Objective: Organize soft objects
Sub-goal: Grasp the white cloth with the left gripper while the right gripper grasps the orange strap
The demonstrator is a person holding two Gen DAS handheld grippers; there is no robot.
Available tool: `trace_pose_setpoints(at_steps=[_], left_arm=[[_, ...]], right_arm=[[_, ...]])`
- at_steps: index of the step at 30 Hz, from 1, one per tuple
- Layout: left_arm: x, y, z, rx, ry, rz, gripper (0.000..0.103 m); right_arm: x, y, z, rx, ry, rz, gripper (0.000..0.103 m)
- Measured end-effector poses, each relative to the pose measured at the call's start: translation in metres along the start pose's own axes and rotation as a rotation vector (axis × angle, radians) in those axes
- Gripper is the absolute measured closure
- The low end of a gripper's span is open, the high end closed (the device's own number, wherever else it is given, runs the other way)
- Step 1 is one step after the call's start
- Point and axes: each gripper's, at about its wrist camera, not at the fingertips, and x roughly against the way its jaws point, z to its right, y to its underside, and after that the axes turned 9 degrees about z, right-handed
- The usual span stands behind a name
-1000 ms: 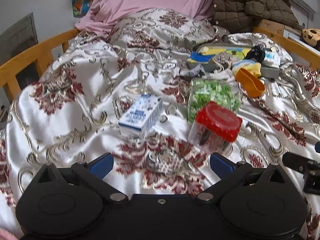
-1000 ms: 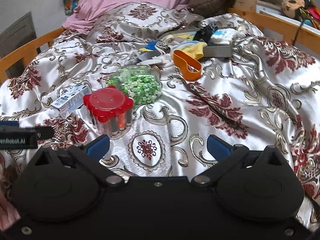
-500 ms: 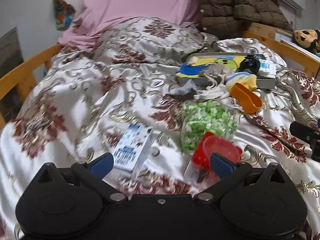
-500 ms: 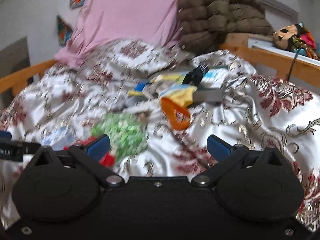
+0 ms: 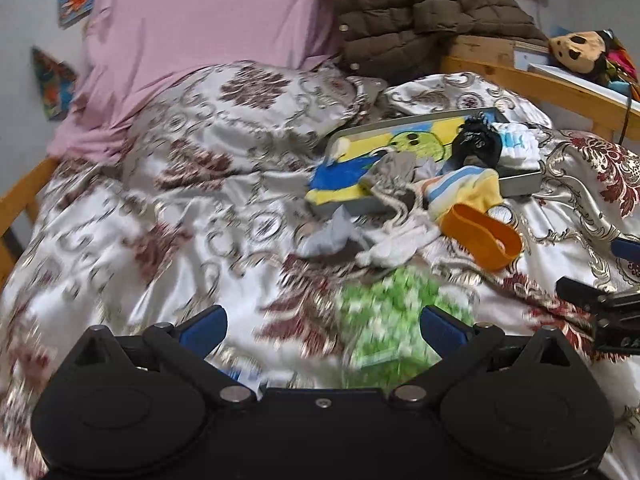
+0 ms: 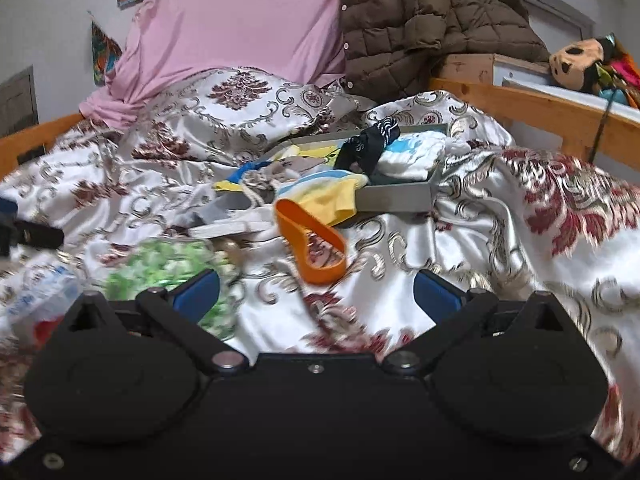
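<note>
Satin bedspread [image 5: 160, 240], white with maroon and gold scrollwork, fills both of my views, and no writing on it or on the clutter is sharp enough for me to read; the black cloth [image 6: 370, 146] carries white marks I cannot make out. My left gripper [image 5: 322, 324] and right gripper [image 6: 316, 290] both have their blue pads spread wide with nothing between them. The soft things sit ahead: a yellow and blue sock [image 6: 328, 196] drapes over the near edge of the grey tray [image 6: 400, 200], white folded cloth [image 6: 416, 156] lies inside it, and an orange band [image 6: 310, 240] rests on the spread just in front. Wooden rails [image 6: 540, 108] bound the bed at the right and far left, with open spread to the right of the band. Compared with 1 s ago, both cameras have tilted up: the green-filled jar [image 5: 384, 316] now sits low and blurred, and the red lid [image 6: 46, 330] barely shows.
</note>
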Motion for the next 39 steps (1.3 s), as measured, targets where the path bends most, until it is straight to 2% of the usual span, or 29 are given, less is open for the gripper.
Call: trace_pose_setpoints(at_steps=[8,12,18,21,24,27,29,31,33,36,39], left_arm=[[-0.067,-0.027,0.022,-0.127,0.1,0.003,0.001],[-0.1,-0.036,0.039,-0.211,0.149,-0.023,0.001],[-0.138,-0.042,0.055,-0.318,0.184,-0.063,0.002],[-0.153,-0.043,0.063,-0.403,0.202,-0.096,0.006],[-0.165,-0.044,0.071,-0.481,0.22,-0.128,0.012],[-0.172,-0.045,0.078,-0.528,0.239,-0.157,0.021],[-0.175,-0.045,0.083,-0.555,0.242,-0.171,0.034],[-0.18,-0.043,0.088,-0.568,0.251,-0.192,0.042],[-0.182,-0.043,0.091,-0.57,0.262,-0.192,0.046],[-0.186,-0.04,0.097,-0.579,0.26,-0.205,0.059],[-0.188,-0.04,0.103,-0.574,0.267,-0.224,0.074]], right_arm=[[-0.059,0.007,0.009,0.063,-0.029,-0.031,0.001],[-0.086,0.012,0.01,0.072,-0.054,-0.059,0.001],[-0.108,0.016,0.012,0.06,-0.066,-0.075,0.002],[-0.117,0.017,0.012,0.057,-0.073,-0.08,0.004],[-0.124,0.017,0.01,0.062,-0.077,-0.09,0.012],[-0.13,0.018,0.01,0.054,-0.081,-0.104,0.024],[-0.133,0.018,0.01,0.049,-0.09,-0.108,0.034],[-0.135,0.018,0.008,0.049,-0.1,-0.112,0.039],[-0.136,0.018,0.008,0.041,-0.109,-0.112,0.046],[-0.138,0.018,0.006,0.04,-0.116,-0.112,0.053],[-0.14,0.018,0.006,0.034,-0.116,-0.12,0.066]])
